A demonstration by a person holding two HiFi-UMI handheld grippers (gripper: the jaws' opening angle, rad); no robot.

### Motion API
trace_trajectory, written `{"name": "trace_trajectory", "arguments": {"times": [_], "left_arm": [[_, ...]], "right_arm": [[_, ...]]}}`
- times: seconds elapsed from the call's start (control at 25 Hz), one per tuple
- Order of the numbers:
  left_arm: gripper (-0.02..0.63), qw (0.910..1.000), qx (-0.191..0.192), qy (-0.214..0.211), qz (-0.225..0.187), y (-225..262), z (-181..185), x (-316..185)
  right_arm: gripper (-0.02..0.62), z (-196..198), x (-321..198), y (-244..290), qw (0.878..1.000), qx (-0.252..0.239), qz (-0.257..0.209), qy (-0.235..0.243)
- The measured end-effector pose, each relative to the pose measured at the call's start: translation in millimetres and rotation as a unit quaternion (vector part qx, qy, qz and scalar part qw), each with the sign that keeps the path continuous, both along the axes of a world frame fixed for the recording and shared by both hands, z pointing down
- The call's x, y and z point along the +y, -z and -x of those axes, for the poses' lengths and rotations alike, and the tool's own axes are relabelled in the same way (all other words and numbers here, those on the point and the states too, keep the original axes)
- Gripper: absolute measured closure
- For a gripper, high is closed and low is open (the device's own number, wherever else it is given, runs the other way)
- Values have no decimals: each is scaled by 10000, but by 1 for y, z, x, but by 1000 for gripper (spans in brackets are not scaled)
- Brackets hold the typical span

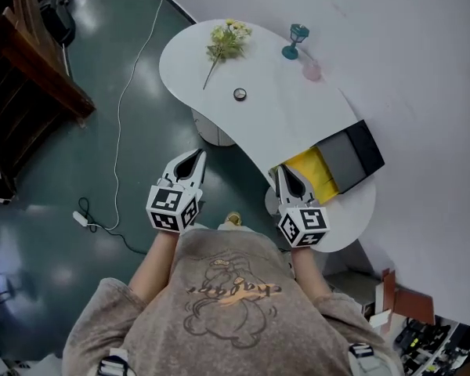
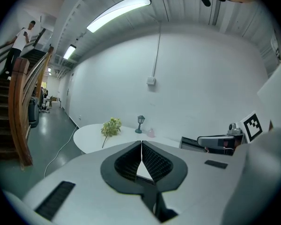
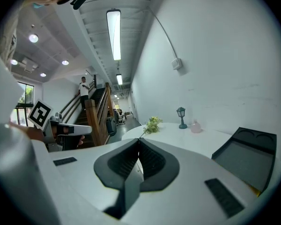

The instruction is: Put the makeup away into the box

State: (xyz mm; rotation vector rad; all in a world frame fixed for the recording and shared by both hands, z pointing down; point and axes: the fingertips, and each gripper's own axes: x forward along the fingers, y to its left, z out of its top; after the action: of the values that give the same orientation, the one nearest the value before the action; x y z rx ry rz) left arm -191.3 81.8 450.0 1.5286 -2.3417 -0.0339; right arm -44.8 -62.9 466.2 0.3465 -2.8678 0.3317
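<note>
A white curved table [image 1: 282, 124] carries a small round compact [image 1: 240, 94], a pink bottle [image 1: 312, 70], a teal lamp ornament [image 1: 296, 40] and a flower sprig [image 1: 227, 41]. An open black box [image 1: 341, 160] with a yellow lining sits at the table's near right end. My left gripper [image 1: 197, 155] is shut and empty, over the floor short of the table's near edge. My right gripper [image 1: 282, 169] is shut and empty too, its tips at the box's near corner. In the left gripper view the jaws [image 2: 141, 143] meet. The right gripper view shows the same [image 3: 139, 139], with the box [image 3: 246, 156] to the right.
A white cable [image 1: 121, 116] runs across the green floor to a power strip [image 1: 82, 219]. A wooden staircase [image 1: 31, 84] stands at the left, with a person on it [image 2: 21, 36]. The wall runs close behind the table. Clutter lies at the lower right [image 1: 423, 327].
</note>
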Motion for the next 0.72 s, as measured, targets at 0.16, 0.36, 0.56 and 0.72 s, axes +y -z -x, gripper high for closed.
{"name": "trace_trajectory", "arguments": {"times": [0.16, 0.36, 0.56, 0.72], "left_arm": [[583, 10000, -46, 34, 53, -4, 9, -18], [583, 10000, -46, 32, 2, 0, 24, -33], [583, 9999, -51, -110, -51, 1, 37, -57], [583, 9995, -43, -310, -66, 1, 47, -75]], "right_arm": [[592, 12, -21, -7, 10000, -8, 31, 60], [592, 28, -32, -7, 9999, -17, 81, 127], [592, 37, -51, -4, 9999, -60, 82, 0], [592, 42, -67, -4, 9996, -87, 149, -229]]}}
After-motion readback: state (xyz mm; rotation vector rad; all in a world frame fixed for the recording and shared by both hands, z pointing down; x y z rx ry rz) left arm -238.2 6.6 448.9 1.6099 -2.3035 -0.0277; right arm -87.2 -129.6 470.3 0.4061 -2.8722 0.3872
